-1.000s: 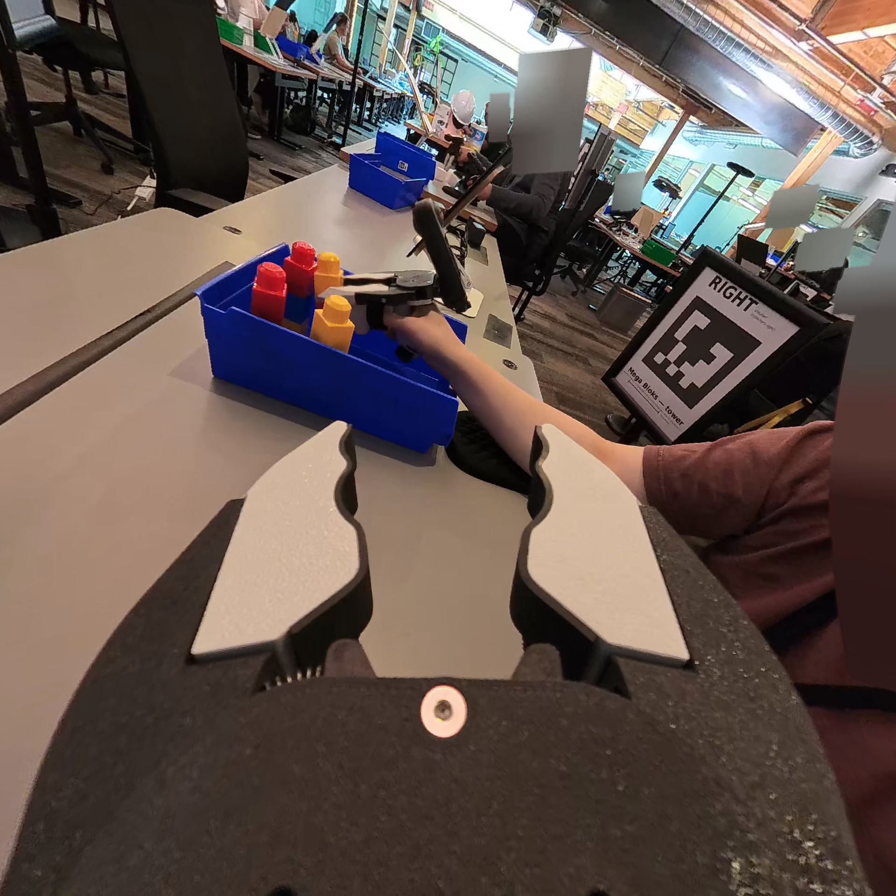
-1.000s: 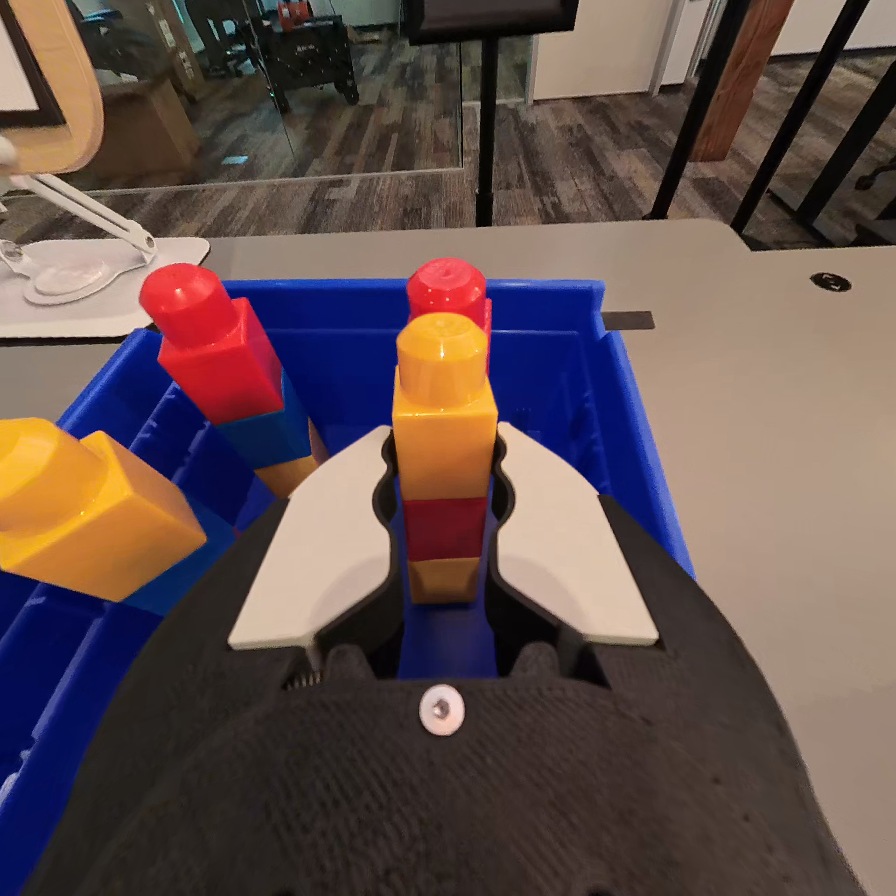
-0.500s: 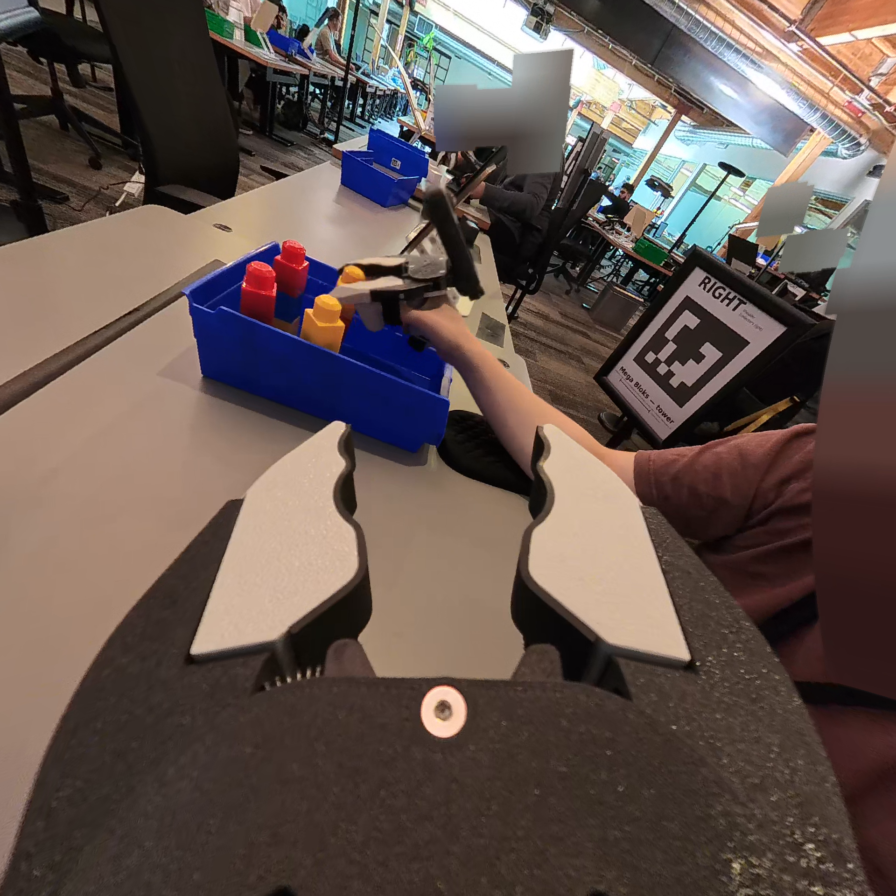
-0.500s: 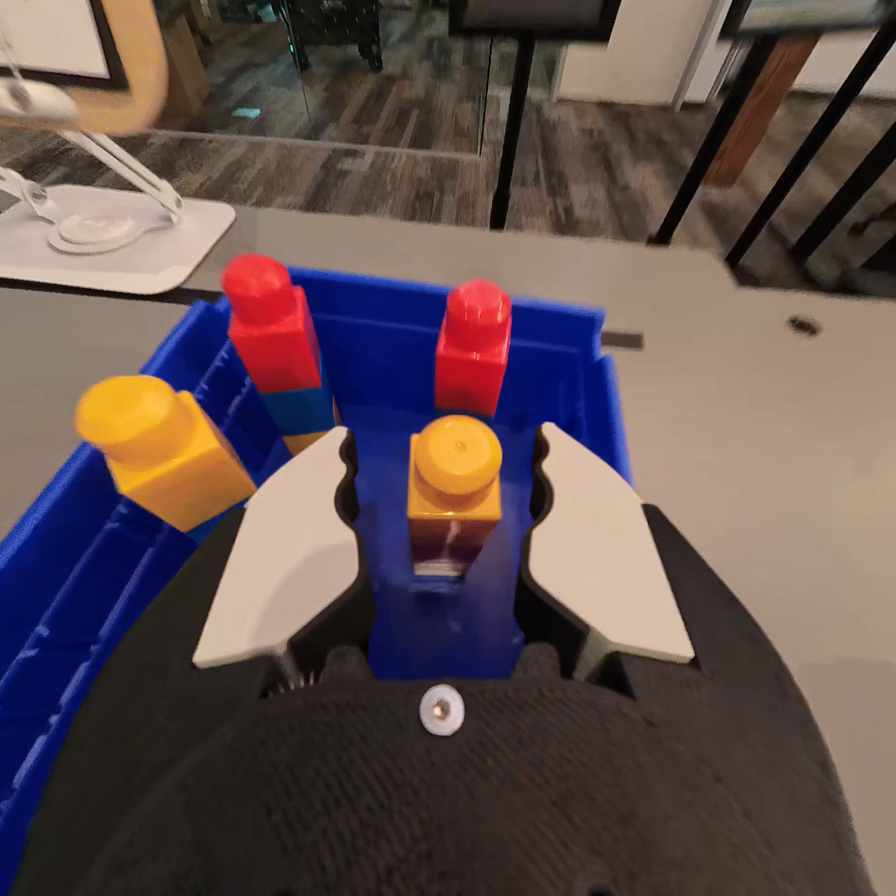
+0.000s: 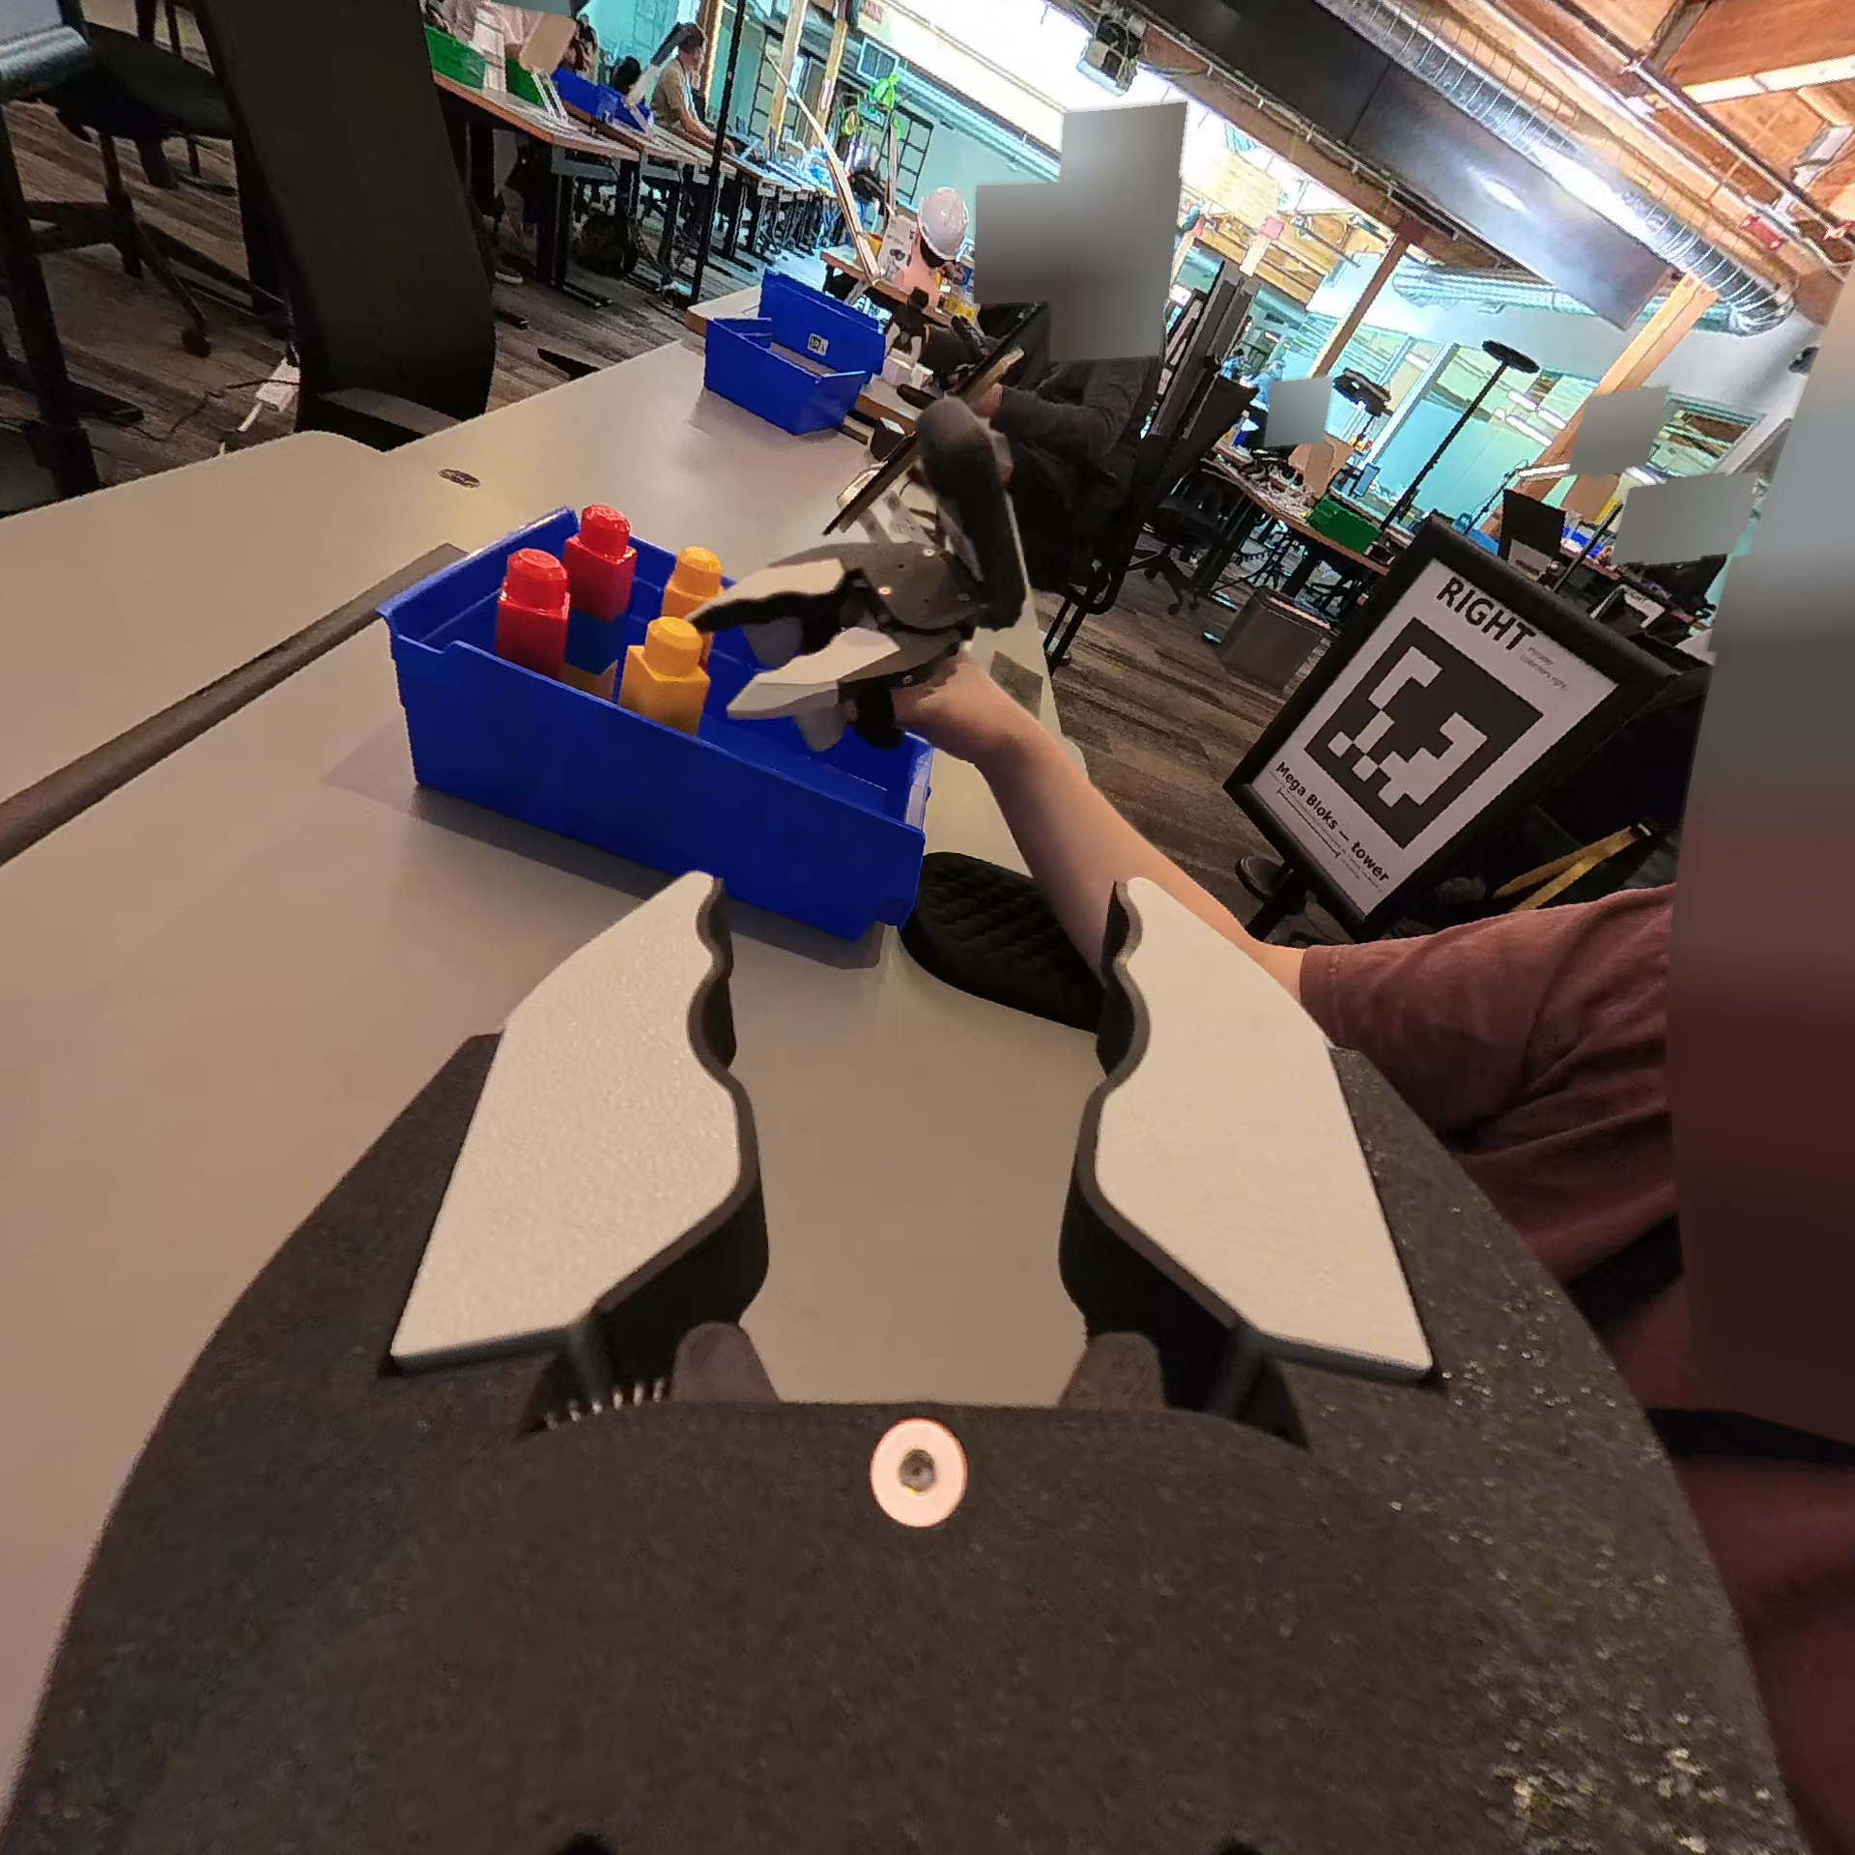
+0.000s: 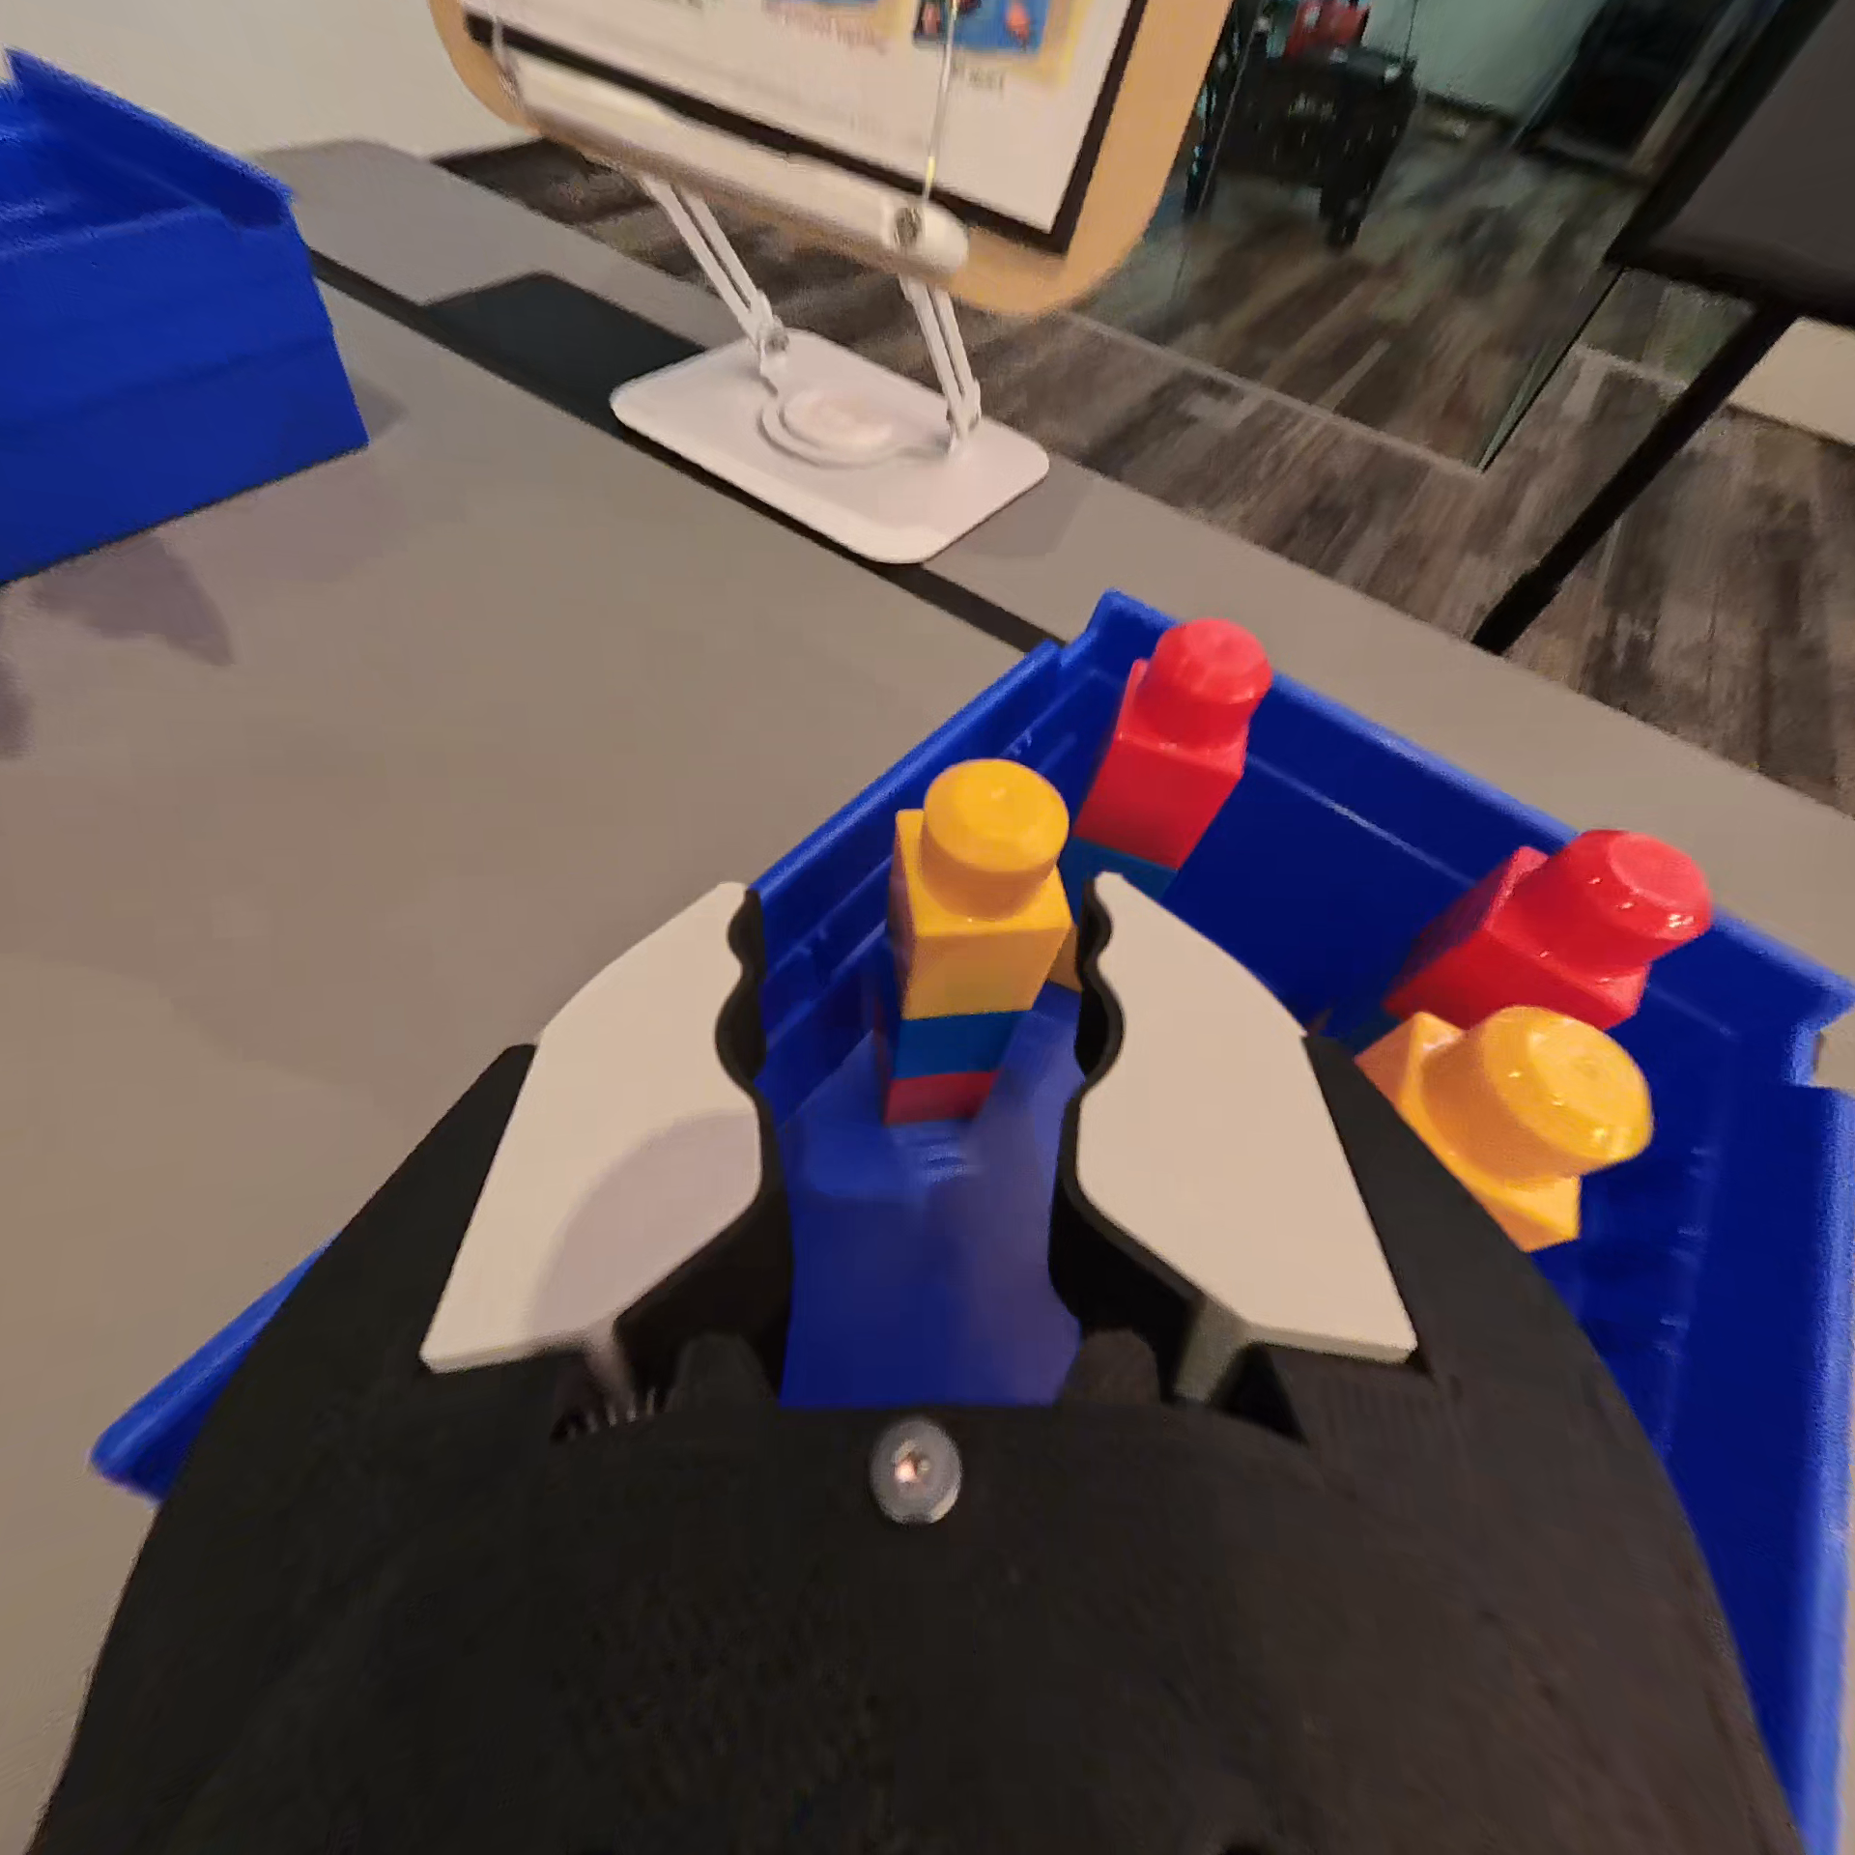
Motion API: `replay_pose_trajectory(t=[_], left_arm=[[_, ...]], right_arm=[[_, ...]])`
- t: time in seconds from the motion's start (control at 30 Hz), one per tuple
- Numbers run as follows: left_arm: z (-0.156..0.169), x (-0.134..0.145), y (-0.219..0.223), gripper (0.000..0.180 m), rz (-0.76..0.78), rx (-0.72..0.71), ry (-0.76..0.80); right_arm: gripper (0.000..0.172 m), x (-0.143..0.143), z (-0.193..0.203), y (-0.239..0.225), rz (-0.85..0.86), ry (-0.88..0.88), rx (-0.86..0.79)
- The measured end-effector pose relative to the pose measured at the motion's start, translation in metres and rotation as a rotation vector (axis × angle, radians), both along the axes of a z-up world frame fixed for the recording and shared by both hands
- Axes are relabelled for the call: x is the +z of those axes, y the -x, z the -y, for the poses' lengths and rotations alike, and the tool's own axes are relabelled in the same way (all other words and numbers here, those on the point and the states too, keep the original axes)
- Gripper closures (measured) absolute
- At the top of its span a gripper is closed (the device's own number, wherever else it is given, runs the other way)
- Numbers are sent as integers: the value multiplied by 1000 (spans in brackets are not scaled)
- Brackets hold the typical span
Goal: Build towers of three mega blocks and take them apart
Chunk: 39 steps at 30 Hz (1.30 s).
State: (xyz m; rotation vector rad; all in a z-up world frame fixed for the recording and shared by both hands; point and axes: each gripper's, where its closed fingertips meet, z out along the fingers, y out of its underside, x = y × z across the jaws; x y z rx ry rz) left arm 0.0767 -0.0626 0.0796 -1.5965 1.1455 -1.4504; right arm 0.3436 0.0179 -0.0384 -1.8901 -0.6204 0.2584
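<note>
Over the blue bin, the right gripper hangs tilted, jaws apart around a yellow-topped tower without pressing it. Three more towers stand in that bin. Low over the grey table, the left gripper stays level, jaws wide and bare.

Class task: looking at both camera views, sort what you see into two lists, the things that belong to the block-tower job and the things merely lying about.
Belonging to the job:
block towers
blue bin
right gripper, open
left gripper, open

Lying about:
second blue bin
white stand
black pad
framed sign
</note>
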Motion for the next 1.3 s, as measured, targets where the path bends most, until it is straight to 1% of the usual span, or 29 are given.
replay_pose_trajectory(t=[0.1, 0.13, 0.2, 0.27, 0.33, 0.47, 0.53, 0.67, 0.73, 0.8, 0.93, 0.97, 1.07, 1.17, 1.23, 1.3], left_arm=[[1, -2, -2, 109, -8, -3, 3], [1, -2, -2, 109, -8, -5, 5], [1, -2, -3, 109, -9, -6, 7], [2, -2, -2, 109, -10, -6, 5], [1, 0, -1, 109, -9, 1, 4], [-4, 4, 6, 110, 3, 31, 8], [-8, 7, 12, 110, 10, 58, 5], [-14, 15, 22, 110, 38, 88, 10], [-15, 18, 26, 110, 48, 98, 5], [-16, 21, 31, 110, 55, 107, -2], [-17, 24, 44, 109, 36, 131, 15], [-19, 23, 49, 108, 19, 151, 28], [-32, 9, 74, 110, -103, 260, 74], [-50, 0, 111, 113, -194, 421, 64], [-67, -18, 145, 114, -338, 580, 48], [-80, -42, 179, 115, -505, 705, 60]], right_arm=[[109, -18, -10, 1, 61, 27, -20], [111, -23, -14, -1, 79, 38, -41], [123, -30, -16, -1, 95, 61, -44], [134, -30, -18, 1, 48, 67, -44], [134, -28, -21, 0, 1, 65, -67], [135, -19, -34, -15, -47, -6, -215], [135, -16, -38, -16, -90, -27, -257], [134, -27, -46, -24, -63, -4, -355], [135, -27, -47, -25, -93, -19, -381], [135, -27, -48, -22, -102, -38, -361], [135, -29, -45, -19, -114, -17, -343], [134, -29, -45, -19, -127, -18, -339], [118, -25, -44, -17, -159, -27, -330], [111, -12, -41, -20, -108, -96, -347], [110, 1, -37, -22, -60, -163, -359], [111, 14, -32, -22, -40, -217, -359]])
